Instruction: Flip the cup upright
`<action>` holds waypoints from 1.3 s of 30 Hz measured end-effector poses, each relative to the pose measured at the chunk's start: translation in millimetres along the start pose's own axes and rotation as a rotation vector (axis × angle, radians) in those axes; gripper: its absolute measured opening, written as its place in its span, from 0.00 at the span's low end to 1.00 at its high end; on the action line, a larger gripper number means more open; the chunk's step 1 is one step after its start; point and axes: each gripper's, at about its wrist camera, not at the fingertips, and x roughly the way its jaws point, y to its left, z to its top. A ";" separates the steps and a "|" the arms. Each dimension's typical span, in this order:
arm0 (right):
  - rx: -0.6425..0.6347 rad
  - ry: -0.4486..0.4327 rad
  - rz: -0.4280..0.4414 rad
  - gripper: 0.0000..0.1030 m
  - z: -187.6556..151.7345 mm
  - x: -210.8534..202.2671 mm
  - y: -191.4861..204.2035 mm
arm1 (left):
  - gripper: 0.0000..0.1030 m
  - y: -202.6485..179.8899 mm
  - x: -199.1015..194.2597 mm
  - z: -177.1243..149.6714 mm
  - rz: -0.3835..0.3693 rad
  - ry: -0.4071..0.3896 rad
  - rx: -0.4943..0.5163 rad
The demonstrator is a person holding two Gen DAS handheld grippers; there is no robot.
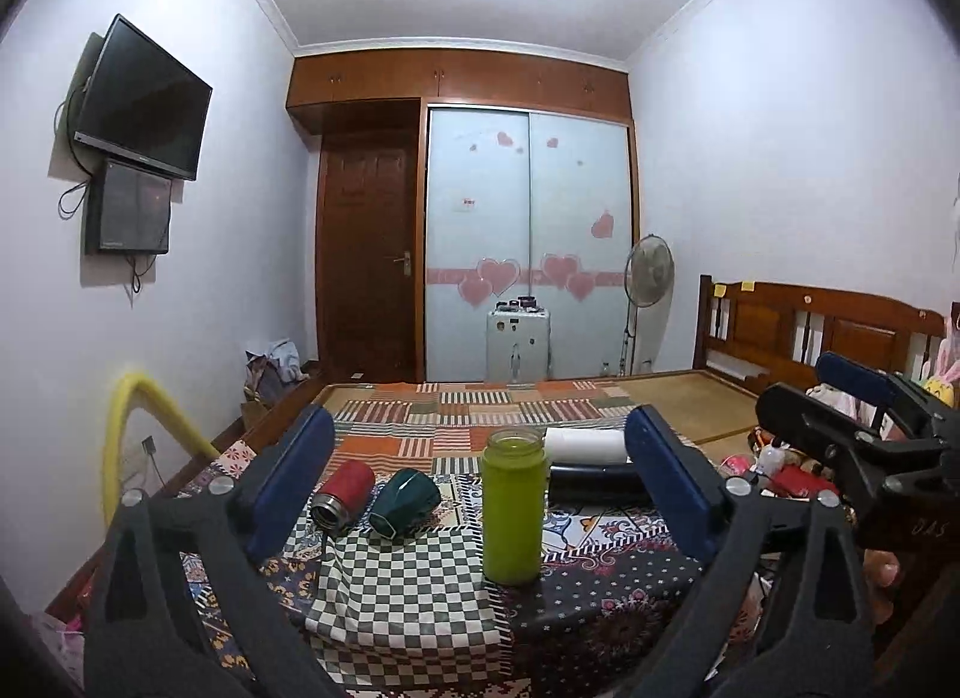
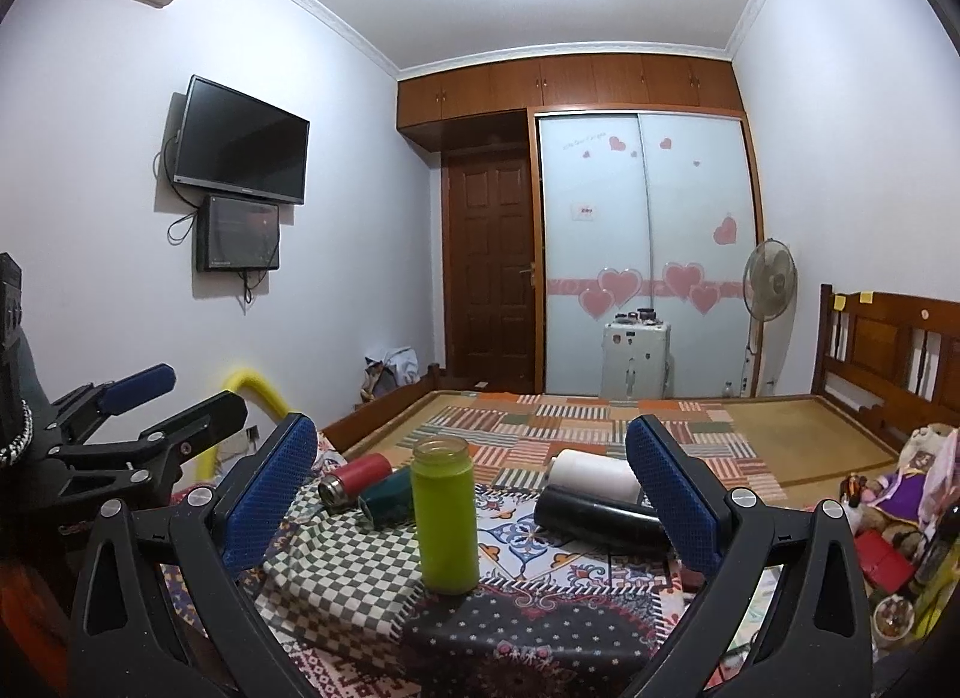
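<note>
Bedroom with a wardrobe [image 1: 528, 242] and TV [image 1: 144, 98]; green cup [image 1: 514, 506] stands upright on the patchwork bed [image 1: 480, 416], beside four cups lying flat. Left tongs [image 1: 480, 494] and right tongs [image 2: 474, 506] both spread, holding nothing.

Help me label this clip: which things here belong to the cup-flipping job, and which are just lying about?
Job:
green cup, standing upright
red cup, on its side
dark green cup, on its side
white cup, on its side
black cup, on its side

Lying about:
checkered cloth
fan
</note>
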 end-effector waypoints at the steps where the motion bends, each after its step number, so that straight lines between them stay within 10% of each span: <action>1: 0.002 0.000 -0.002 1.00 -0.7 -0.3 -0.5 | 0.97 0.0 -0.9 -0.2 0.000 -0.002 -0.003; 39: 0.009 -0.012 -0.037 1.00 -3.4 -13.2 -7.0 | 1.00 -0.9 3.4 -8.8 0.010 0.006 -0.004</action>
